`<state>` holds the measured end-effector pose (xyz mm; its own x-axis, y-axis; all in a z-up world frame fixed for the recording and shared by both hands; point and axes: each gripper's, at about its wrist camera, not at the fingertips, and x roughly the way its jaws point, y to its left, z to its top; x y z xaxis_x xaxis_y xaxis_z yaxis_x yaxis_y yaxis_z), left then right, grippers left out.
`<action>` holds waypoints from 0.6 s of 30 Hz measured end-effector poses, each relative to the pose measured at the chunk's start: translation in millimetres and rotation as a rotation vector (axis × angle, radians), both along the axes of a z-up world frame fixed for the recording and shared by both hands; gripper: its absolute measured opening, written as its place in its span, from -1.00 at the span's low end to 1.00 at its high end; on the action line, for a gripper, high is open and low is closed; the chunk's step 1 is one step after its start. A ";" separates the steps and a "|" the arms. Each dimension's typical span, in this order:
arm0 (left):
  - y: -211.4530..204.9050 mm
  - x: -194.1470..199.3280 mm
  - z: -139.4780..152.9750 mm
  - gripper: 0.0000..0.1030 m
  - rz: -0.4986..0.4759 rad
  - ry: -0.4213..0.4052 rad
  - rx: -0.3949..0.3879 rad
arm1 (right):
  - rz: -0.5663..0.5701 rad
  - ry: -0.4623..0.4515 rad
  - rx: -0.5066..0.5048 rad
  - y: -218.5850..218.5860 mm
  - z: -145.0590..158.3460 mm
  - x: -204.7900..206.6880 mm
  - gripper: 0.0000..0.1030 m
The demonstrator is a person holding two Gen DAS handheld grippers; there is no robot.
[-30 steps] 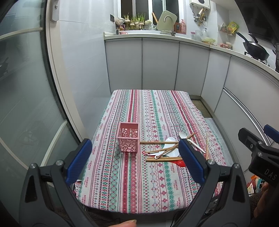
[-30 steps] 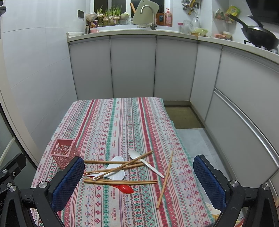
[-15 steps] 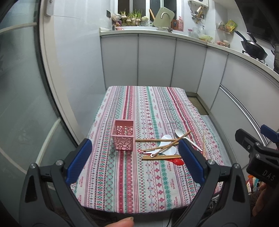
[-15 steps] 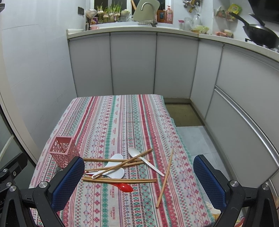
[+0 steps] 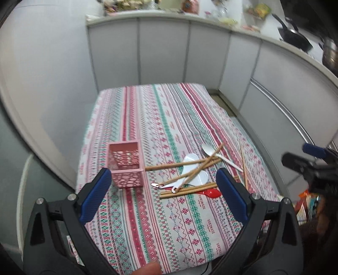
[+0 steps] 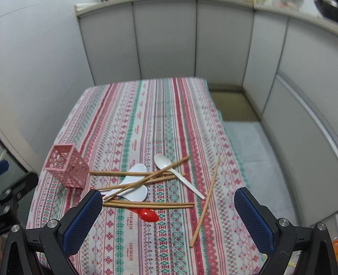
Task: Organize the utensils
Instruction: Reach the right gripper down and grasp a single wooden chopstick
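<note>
Left wrist: tablecloth [image 5: 190, 222] print unreadable, blurred.

Soft, even indoor light fills both fisheye views, cool and slightly dim, with no hard glare. Shadows are faint: a thin one lies under the pink basket [image 5: 126, 167] and beneath the chopsticks [image 6: 147, 204] on the striped cloth [image 5: 169, 131]. Motion blur smears the left wrist view, worst along the countertop [image 5: 190, 15] at the top edge, where items are unreadable. The right wrist view is sharper at centre and softens outward. Barrel distortion bends the grey cabinets [image 6: 166, 38] into curves, and corners darken.
</note>
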<state>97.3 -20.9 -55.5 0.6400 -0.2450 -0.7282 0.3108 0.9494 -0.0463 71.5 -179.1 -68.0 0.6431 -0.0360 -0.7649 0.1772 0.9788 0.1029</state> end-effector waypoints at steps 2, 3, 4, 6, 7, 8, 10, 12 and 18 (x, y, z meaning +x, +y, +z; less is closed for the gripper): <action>-2.6 10.5 -7.0 0.92 -0.024 0.029 0.012 | -0.011 0.041 0.031 -18.5 -16.7 17.7 0.95; -3.6 16.0 -10.6 0.92 -0.034 0.041 0.015 | -0.018 0.064 0.044 -26.3 -24.5 25.5 0.90; -3.9 21.1 -13.1 0.92 -0.042 0.051 0.013 | -0.025 0.089 0.061 -34.6 -33.2 33.5 0.83; -7.1 32.5 -18.6 0.92 -0.053 0.067 0.018 | -0.045 0.140 0.110 -55.7 -53.0 49.6 0.70; -8.6 37.3 -20.7 0.92 -0.062 0.073 0.022 | -0.056 0.162 0.139 -65.7 -62.2 56.1 0.63; -10.1 41.1 -22.7 0.92 -0.073 0.081 0.026 | -0.074 0.189 0.170 -77.5 -73.9 64.2 0.58; -14.9 50.7 -28.1 0.90 -0.097 0.096 0.041 | -0.108 0.224 0.198 -92.8 -91.1 75.4 0.38; -18.4 58.6 -33.7 0.90 -0.118 0.112 0.034 | -0.145 0.257 0.226 -109.7 -109.5 88.0 0.23; -34.7 81.8 -56.9 0.90 -0.154 0.181 0.027 | -0.189 0.283 0.286 -140.3 -140.6 120.3 -0.06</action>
